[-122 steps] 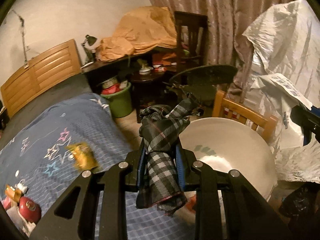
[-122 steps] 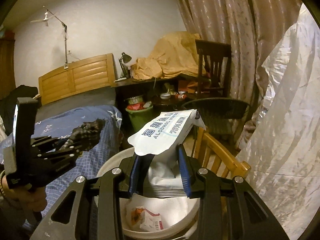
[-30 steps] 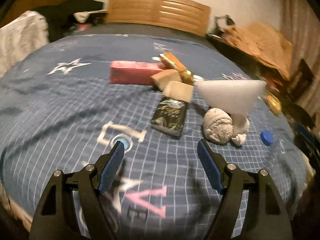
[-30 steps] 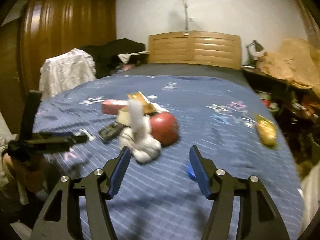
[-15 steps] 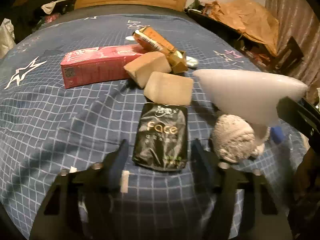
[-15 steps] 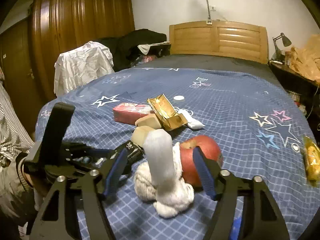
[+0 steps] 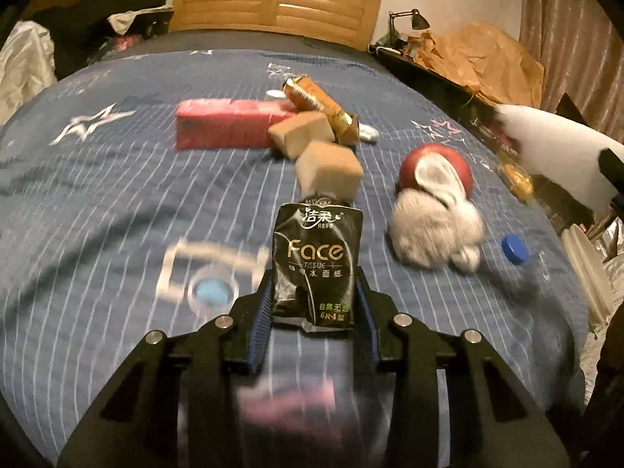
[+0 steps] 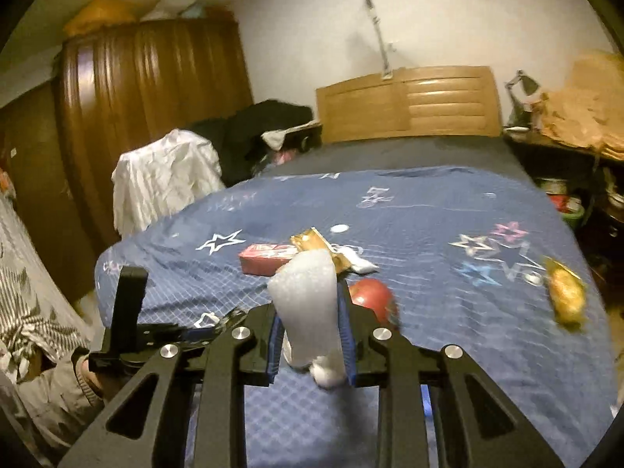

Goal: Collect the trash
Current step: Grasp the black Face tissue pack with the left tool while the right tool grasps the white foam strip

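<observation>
Left gripper (image 7: 315, 300): your fingers are clamped on the black "Face" tissue packet (image 7: 316, 263), above the blue star-print bedspread (image 7: 117, 202).
Right gripper (image 8: 312, 339): your fingers pinch the white foam wrap piece (image 8: 310, 312).
Bed middle: red carton (image 7: 230, 128), two tan blocks (image 7: 327, 167), gold wrapper (image 7: 319, 107), red apple (image 7: 436, 169), grey balled sock (image 7: 435, 230).
Right edge: blue bottle cap (image 7: 514, 249).

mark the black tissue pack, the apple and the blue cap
black tissue pack (image 7: 316, 258), left wrist view, printed front.
apple (image 7: 462, 167), left wrist view, red right side.
blue cap (image 7: 514, 249), left wrist view, top face.
</observation>
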Demonstrator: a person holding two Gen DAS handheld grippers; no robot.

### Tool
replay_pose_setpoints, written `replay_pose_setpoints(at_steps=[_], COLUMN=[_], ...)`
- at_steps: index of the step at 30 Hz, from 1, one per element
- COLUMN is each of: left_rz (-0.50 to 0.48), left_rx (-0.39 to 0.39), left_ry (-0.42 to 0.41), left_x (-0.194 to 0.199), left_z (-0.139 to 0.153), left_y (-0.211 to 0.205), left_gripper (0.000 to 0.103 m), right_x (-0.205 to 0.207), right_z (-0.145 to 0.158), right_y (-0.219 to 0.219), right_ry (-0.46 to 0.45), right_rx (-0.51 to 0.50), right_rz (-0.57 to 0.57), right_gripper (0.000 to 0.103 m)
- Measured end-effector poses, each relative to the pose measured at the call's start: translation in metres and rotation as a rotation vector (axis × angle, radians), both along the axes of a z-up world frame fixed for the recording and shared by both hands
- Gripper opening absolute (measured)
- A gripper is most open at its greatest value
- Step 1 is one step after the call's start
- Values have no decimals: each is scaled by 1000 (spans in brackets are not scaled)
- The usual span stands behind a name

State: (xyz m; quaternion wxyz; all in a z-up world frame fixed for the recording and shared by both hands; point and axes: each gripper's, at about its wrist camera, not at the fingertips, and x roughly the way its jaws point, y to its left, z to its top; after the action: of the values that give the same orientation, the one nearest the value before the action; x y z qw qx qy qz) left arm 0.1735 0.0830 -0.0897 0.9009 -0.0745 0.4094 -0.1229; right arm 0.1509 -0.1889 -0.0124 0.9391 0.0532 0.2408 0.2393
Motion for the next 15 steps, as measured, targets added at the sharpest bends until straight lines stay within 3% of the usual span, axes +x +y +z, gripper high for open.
replay_pose_setpoints(at_steps=[4, 7, 12, 15], left_rz=[20, 35, 63, 79], left_rx=[8, 38, 99, 120], left_ry=[-9, -26, -38, -57], left_x=[-30, -45, -50, -50], left_z=[1, 4, -4, -6], left_y=[-1, -4, -13, -16], left_gripper=[37, 37, 40, 43], right_x=[-47, -74, -89, -91], right_z=[-8, -31, -79, -89], right_y=[-25, -38, -45, -47], right_ry=[22, 64, 131, 136], right_rx=[4, -14, -49, -32], right_rz=[-43, -71, -114, -118], right_gripper=[26, 26, 26, 27])
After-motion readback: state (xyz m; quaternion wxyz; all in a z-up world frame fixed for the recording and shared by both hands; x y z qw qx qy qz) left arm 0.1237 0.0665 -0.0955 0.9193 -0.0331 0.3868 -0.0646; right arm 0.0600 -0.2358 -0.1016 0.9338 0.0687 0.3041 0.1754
